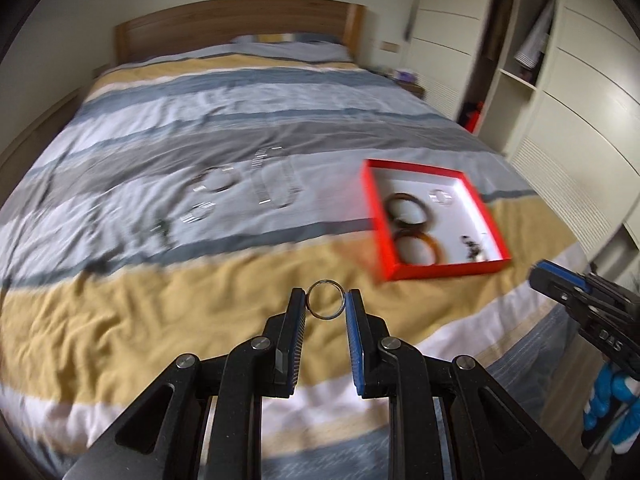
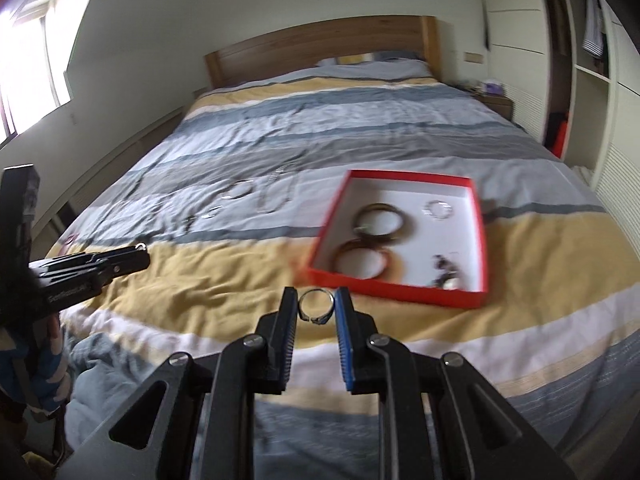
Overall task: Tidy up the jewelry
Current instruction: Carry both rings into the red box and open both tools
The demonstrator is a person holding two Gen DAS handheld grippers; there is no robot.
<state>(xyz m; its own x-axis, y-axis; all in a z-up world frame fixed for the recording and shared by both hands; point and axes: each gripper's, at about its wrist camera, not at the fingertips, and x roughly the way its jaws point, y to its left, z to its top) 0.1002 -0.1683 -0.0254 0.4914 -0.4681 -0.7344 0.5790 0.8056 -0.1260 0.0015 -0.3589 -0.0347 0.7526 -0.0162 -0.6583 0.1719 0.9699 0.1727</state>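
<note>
My left gripper [image 1: 325, 300] is shut on a plain silver ring [image 1: 310, 294], held above the bed's yellow stripe. My right gripper [image 2: 316, 303] is shut on a second silver ring [image 2: 329, 307] with a small setting at its lower edge. Ahead and to the right lies a red box [image 1: 440, 269] [image 2: 394, 294] with a white floor. Inside it are two brown bangles [image 1: 406, 207] [image 2: 362, 262], a small silver ring [image 1: 440, 197] and a dark earring cluster [image 1: 472, 249]. Several silver bracelets and rings [image 1: 224, 188] [image 2: 256, 196] lie loose on the bedspread to the left of the box.
The striped bedspread [image 1: 160, 320] covers a bed with a wooden headboard [image 1: 240, 24]. A white wardrobe [image 1: 580, 100] with open shelves stands on the right, a bright window [image 2: 24, 72] on the left. The right gripper's side [image 1: 580, 300] shows at the left wrist view's right edge, and blue-patterned cloth [image 1: 608, 412] below it.
</note>
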